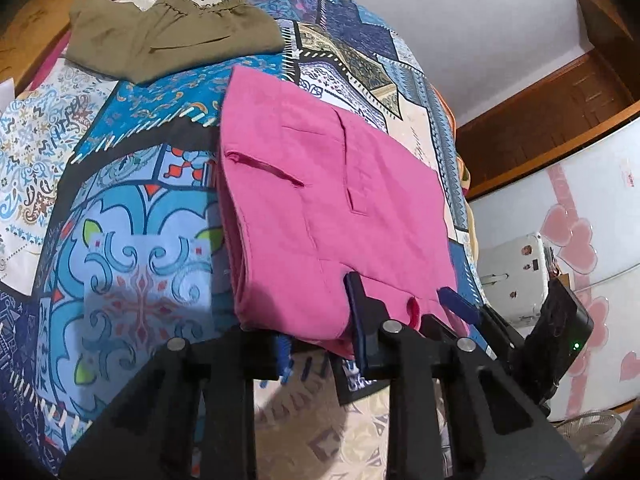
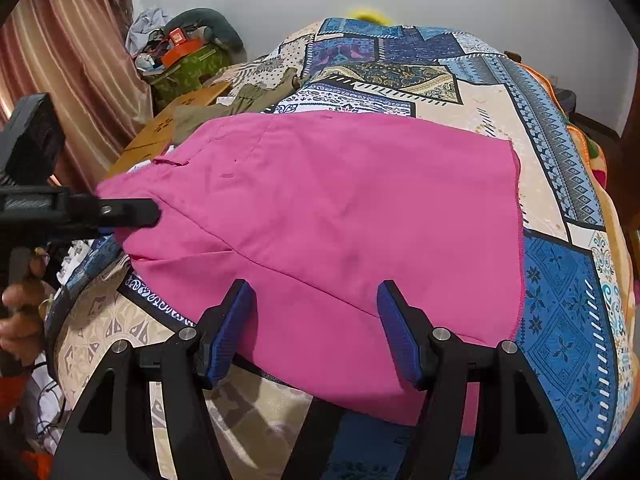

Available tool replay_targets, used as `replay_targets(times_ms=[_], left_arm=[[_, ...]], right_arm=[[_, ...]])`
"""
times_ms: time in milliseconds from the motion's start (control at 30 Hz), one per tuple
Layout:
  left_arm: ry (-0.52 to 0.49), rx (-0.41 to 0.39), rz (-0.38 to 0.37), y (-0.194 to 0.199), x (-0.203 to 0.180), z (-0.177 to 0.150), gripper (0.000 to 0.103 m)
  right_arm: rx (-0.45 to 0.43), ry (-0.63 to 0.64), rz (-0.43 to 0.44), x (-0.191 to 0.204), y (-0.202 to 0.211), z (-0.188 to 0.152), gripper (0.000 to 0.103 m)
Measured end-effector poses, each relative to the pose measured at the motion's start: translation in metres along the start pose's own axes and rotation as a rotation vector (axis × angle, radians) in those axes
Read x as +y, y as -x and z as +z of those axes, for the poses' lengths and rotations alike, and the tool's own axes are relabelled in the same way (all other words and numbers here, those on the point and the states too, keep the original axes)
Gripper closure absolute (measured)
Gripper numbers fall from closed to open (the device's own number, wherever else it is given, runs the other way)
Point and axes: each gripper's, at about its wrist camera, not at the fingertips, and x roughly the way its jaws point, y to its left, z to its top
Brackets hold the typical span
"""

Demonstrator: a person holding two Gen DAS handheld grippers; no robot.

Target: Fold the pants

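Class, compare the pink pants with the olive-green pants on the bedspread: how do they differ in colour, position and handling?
The pink pants are bright pink; the olive-green pants are a dull khaki green. The pink pants lie nearest the grippers, with the left gripper at their near edge; the olive-green pants lie farther back, untouched. The pink pants lie flat and smooth; the olive-green pants show a gathered, wrinkled waistband. Both rest on the patterned bedspread.

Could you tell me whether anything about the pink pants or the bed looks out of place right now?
Mostly tidy. The pink pants lie flat on the patchwork bedspread, but their near edge overhangs the bed. The olive pants behind are rumpled.
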Motion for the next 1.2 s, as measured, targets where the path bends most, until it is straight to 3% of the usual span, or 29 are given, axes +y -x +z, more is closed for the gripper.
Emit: replay_targets(times_ms=[67, 267, 467, 600, 833, 1000, 1200], left_arm=[[-0.038, -0.016, 0.036, 0.001, -0.005, -0.001, 0.082], [-0.187, -0.128, 0.259, 0.026, -0.013, -0.014, 0.083], [-0.178, -0.208, 0.435, 0.063, 0.024, -0.021, 0.083], [-0.181, -0.234, 0.494, 0.076, 0.035, -0.025, 0.083], [-0.307, -0.342, 0.519, 0.091, -0.009, -0.016, 0.085], [-0.443, -0.401, 0.443, 0.097, -0.066, -0.005, 0.086], [-0.577, -0.360, 0.339, 0.076, -0.118, -0.004, 0.086]], right_arm=[[0.001, -0.007, -0.004, -0.002, 0.000, 0.000, 0.042], [0.001, -0.024, -0.005, -0.004, 0.004, -0.003, 0.042], [0.000, 0.001, -0.007, 0.001, 0.009, -0.008, 0.042], [0.000, -0.010, 0.004, 0.003, 0.007, -0.010, 0.042], [-0.011, -0.008, -0.011, 0.008, 0.007, -0.011, 0.042], [-0.008, -0.026, -0.002, 0.005, 0.006, -0.011, 0.042], [-0.003, -0.038, -0.011, 0.002, 0.009, -0.009, 0.042]])
